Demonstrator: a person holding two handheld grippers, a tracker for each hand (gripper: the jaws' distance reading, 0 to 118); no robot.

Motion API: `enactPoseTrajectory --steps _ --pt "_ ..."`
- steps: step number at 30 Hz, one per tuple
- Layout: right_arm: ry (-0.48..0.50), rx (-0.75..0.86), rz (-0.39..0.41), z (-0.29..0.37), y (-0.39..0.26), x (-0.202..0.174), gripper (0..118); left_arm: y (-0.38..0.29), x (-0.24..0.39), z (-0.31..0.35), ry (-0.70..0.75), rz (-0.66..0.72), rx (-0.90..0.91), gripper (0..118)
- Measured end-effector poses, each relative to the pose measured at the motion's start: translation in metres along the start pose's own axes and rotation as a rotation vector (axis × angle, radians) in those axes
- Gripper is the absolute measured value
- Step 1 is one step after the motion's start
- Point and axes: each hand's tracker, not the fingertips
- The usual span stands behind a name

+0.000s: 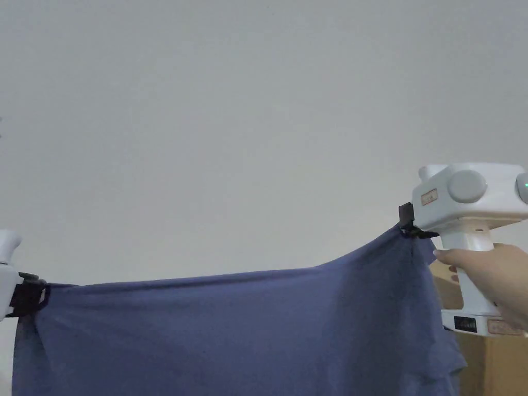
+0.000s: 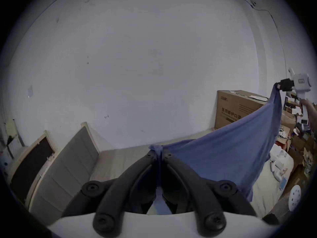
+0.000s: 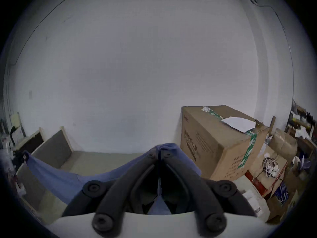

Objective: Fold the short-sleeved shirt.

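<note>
Plain wall (image 1: 258, 103) behind thin blue shirt (image 1: 232, 335), corners clenched by L hand-held gripper (image 1: 31, 298) & R hand-held gripper (image 1: 410, 227)

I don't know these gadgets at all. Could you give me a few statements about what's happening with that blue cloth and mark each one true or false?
1. The blue shirt is held up in the air, stretched between the two grippers. True.
2. The left gripper is open and empty. False: its jaws are shut on a bunched bit of the shirt.
3. In the head view, the right gripper holds its end of the shirt higher than the left one does. True.
4. The shirt is red. False: it is blue.
5. A large cardboard box stands against the wall. True.
6. The right gripper has let go of the shirt. False: its jaws are closed on the cloth.
</note>
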Motion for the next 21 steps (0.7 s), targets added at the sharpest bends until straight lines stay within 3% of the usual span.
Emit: enactPoseTrajectory --steps 11,15,21 --pt "-0.078 0.133 0.094 -0.087 0.038 -0.029 0 0.035 0.0 -0.105 0.102 0.041 0.078 3" --pt "-0.152 0.147 0.202 -0.118 0.033 -0.041 0 0.042 0.0 -0.133 0.145 0.068 0.13 3" --pt "-0.139 0.119 0.17 -0.167 -0.024 -0.04 0 0.015 0.001 -0.175 0.158 0.124 0.123 3"
